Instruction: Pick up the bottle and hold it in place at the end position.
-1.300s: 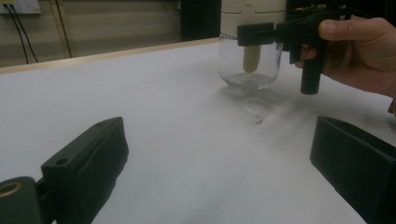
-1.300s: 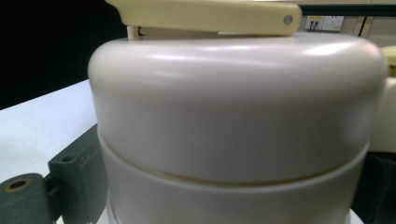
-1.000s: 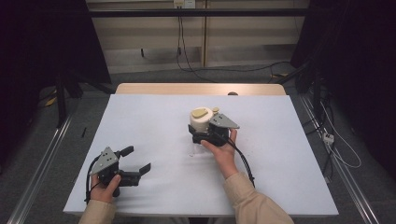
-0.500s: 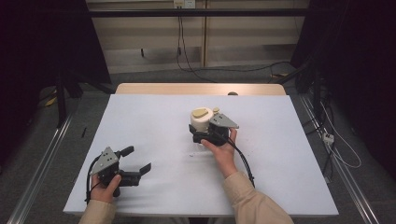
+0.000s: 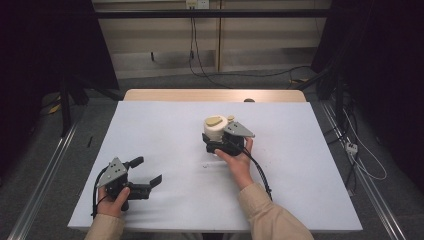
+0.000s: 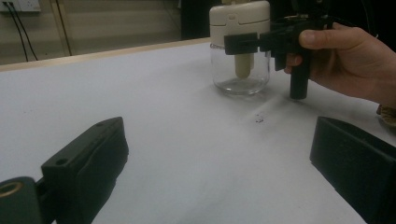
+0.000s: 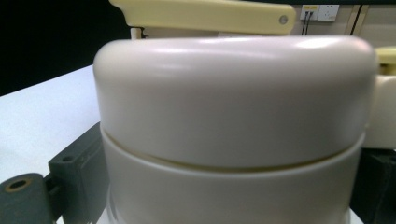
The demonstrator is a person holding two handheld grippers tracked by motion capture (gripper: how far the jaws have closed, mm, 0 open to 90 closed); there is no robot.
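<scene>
Now, near left, the left gripper [image 5: 145, 172] idles on the table [image 5: 310, 165], jaws wide apart; farther, mid-table, the right gripper [image 5: 220, 142] clamps the jar [image 6: 239, 70] at its cream lid [image 7: 233, 98] — grip that high and the glass could tip

Beige sleeves [image 5: 272, 217]; black grippers with grey plates.

- Jar [image 6: 239, 70]: clear glass body, smooth and see-through.
- Lid [image 7: 233, 98] on it: cream plastic, smooth with a soft sheen.
- Tabletop [image 5: 165, 135]: matt white cover, a strip of pale wood at the far edge.
- Left hand-held gripper [image 5: 145, 176]: matt black plastic jaws, grey plate on top.
</scene>
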